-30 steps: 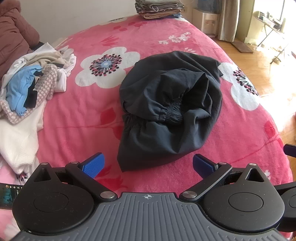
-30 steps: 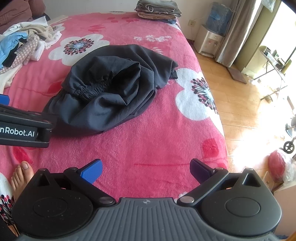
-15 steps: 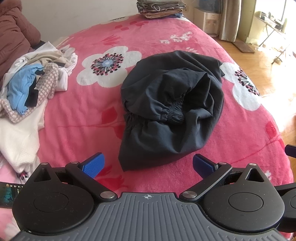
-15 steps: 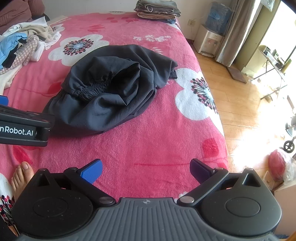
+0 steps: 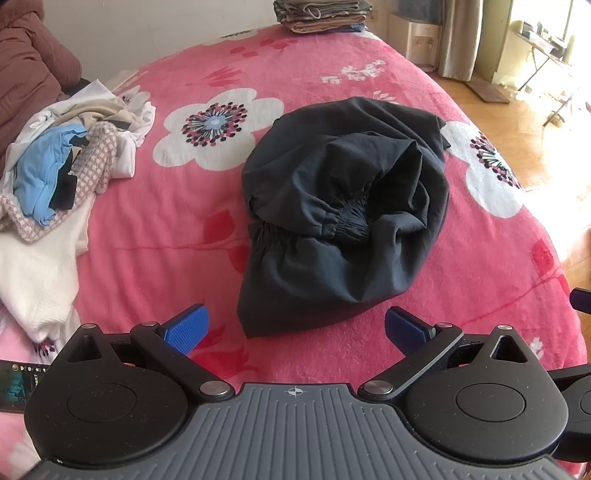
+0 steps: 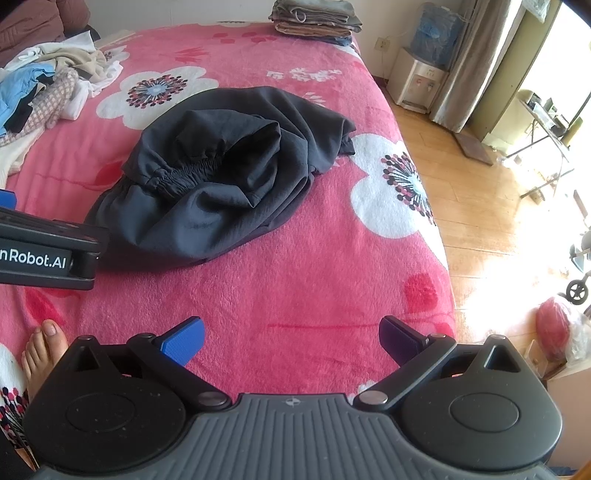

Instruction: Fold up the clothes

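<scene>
Both grippers are empty and spread wide, so the step I have in hand is the first grasp on the black garment [image 5: 343,229], which lies bunched in a heap near the middle of the pink floral blanket [image 5: 177,236]. To do this well I judge I should go for the elastic waistband [image 5: 347,221] showing at the mouth of the heap, pinch it at two well-separated spots, then lift and shake so the fabric hangs flat before any fold. Grabbing the loose bulk would likely only drag the lump along.

My left gripper [image 5: 295,326] hovers just short of the garment's near corner, fingers level and pointing straight at it, not touching. My right gripper [image 6: 291,338] hangs over bare blanket, further from the cloth, aimed past its right edge. A pile of unfolded laundry [image 5: 62,162] waits to the left; a folded stack [image 5: 321,14] sits at the far edge.
</scene>
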A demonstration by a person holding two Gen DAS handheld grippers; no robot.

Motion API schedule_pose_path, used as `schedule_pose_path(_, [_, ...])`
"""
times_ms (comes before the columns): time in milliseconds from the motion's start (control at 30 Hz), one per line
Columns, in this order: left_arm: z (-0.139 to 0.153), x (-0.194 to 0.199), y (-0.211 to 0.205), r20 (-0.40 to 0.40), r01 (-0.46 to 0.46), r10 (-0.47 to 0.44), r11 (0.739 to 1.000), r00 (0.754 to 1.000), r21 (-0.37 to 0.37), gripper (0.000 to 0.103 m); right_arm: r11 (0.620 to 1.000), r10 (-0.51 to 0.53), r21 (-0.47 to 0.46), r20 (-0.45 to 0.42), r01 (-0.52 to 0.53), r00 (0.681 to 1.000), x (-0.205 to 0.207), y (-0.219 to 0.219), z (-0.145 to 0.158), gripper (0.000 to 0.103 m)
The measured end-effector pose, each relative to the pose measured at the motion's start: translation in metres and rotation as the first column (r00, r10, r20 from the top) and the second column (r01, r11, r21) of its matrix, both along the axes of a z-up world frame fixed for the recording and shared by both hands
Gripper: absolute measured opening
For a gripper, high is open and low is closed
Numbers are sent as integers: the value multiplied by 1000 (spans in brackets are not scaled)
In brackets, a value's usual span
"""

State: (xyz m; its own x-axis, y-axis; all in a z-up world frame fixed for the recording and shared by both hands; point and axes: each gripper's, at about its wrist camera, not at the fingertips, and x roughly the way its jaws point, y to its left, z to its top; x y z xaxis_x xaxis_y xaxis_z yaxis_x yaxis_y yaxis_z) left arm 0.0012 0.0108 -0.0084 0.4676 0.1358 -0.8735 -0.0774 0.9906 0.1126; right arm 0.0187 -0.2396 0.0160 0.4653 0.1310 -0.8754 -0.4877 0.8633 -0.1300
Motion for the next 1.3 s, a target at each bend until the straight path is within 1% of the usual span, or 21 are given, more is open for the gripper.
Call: schedule_pose_path(1300, [-2, -1, 8, -16, -32, 32, 999, 999, -3, 102, 1000, 6, -14, 8, -6, 1000, -1, 3, -2, 102])
